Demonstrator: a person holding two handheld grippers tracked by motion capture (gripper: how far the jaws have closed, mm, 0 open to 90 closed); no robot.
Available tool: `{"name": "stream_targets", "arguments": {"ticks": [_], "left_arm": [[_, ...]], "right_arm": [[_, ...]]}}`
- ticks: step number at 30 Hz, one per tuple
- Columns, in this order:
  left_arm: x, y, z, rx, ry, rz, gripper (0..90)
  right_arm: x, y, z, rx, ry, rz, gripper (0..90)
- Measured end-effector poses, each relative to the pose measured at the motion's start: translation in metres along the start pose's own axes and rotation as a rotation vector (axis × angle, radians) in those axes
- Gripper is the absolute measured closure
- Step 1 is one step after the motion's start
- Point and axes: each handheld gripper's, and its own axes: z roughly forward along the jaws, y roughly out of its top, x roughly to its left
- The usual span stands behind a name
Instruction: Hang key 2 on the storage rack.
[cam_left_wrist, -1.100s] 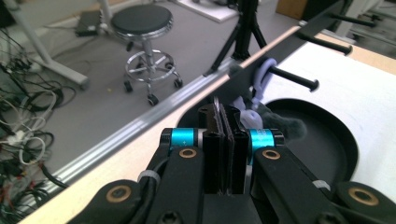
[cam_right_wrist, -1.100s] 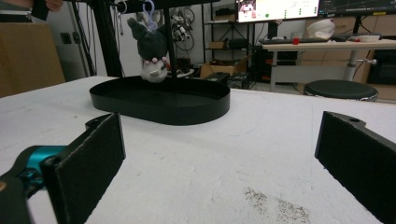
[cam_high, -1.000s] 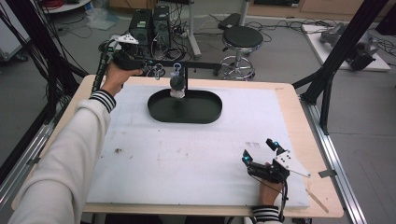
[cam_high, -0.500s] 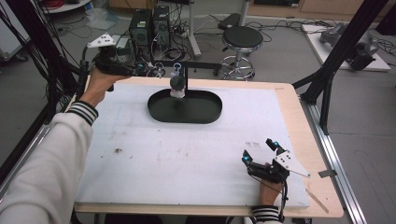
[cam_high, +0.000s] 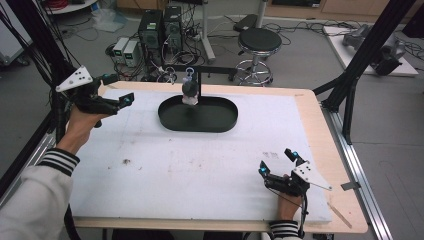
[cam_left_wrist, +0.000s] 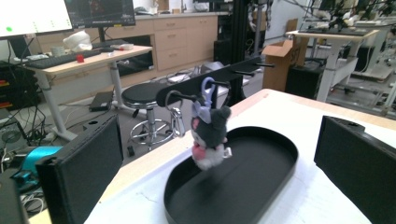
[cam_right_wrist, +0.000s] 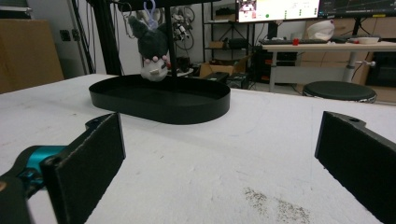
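Plainly, the small dark-grey plush keychain with the pale face and lilac clip (cam_high: 190, 93) hangs upright by its clip from a peg of the black metal rack bar (cam_high: 215, 71), dangling just above the far end of the shallow black oval tray (cam_high: 220, 120), clear of both grippers. The left gripper (cam_high: 116, 102) sits at the far left edge of the white foam-covered table (cam_high: 200, 170), jaws spread wide with nothing between them; they have just been opening. In the left gripper view the plush keychain (cam_left_wrist: 208, 133) lies straight ahead between the two black jaws, its long axis vertical, well apart from them. The right gripper (cam_high: 276, 162) rests near the front right corner, jaws likewise released and empty, and in its view the plush keychain (cam_right_wrist: 152, 50) is far off beyond the tray (cam_right_wrist: 161, 100). I judge the left hand the nearer one; any return to the toy would run level, towards the rack.
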Motion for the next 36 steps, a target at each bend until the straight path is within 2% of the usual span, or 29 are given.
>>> {"name": "stream_targets", "arguments": {"ticks": [2, 5, 9, 11, 16, 17, 19, 24, 27, 30, 32, 34, 36], "left_arm": [[-0.004, -0.003, -0.004, -0.012, -0.004, 0.002, 1.7], [-0.018, -0.017, -0.017, -0.039, -0.026, 0.016, 1.7], [-0.029, -0.031, -0.025, -0.034, -0.038, 0.012, 1.7], [-0.037, -0.044, -0.033, -0.038, -0.036, 0.023, 1.7], [-0.046, -0.068, -0.046, -0.029, -0.015, 0.014, 1.7], [-0.051, -0.078, -0.052, -0.029, -0.005, 0.015, 1.7], [-0.055, -0.089, -0.057, -0.034, 0.014, 0.015, 1.7], [-0.062, -0.108, -0.066, -0.021, 0.027, 0.014, 1.7], [-0.065, -0.115, -0.069, -0.027, 0.027, 0.004, 1.7], [-0.069, -0.129, -0.072, -0.025, 0.025, -0.008, 1.7], [-0.07, -0.133, -0.073, -0.033, 0.031, -0.011, 1.7], [-0.069, -0.141, -0.077, -0.066, 0.046, -0.037, 1.7], [-0.069, -0.145, -0.078, -0.06, 0.051, -0.036, 1.7]], "right_arm": [[0.0, 0.0, 0.0, 0.0, 0.001, 0.003, 0.8], [-0.001, 0.0, 0.0, -0.002, 0.001, 0.002, 0.8], [0.001, 0.0, 0.0, 0.002, 0.0, 0.002, 0.8], [0.001, 0.0, 0.0, 0.002, 0.0, 0.002, 0.8], [0.0, 0.0, 0.0, 0.002, 0.0, -0.011, 0.8], [0.0, 0.0, 0.0, 0.001, 0.0, -0.012, 0.8], [0.0, 0.0, 0.0, 0.001, 0.0, -0.012, 0.8], [0.0, 0.0, 0.0, 0.003, 0.0, -0.009, 0.8], [0.001, 0.0, 0.0, 0.004, -0.001, -0.004, 0.8], [0.0, 0.0, 0.0, 0.003, -0.001, -0.009, 0.8], [0.0, 0.0, 0.0, 0.003, -0.001, -0.009, 0.8], [0.001, 0.0, 0.0, 0.003, -0.001, -0.008, 0.8], [0.001, 0.0, 0.0, 0.003, 0.0, -0.008, 0.8]]}}
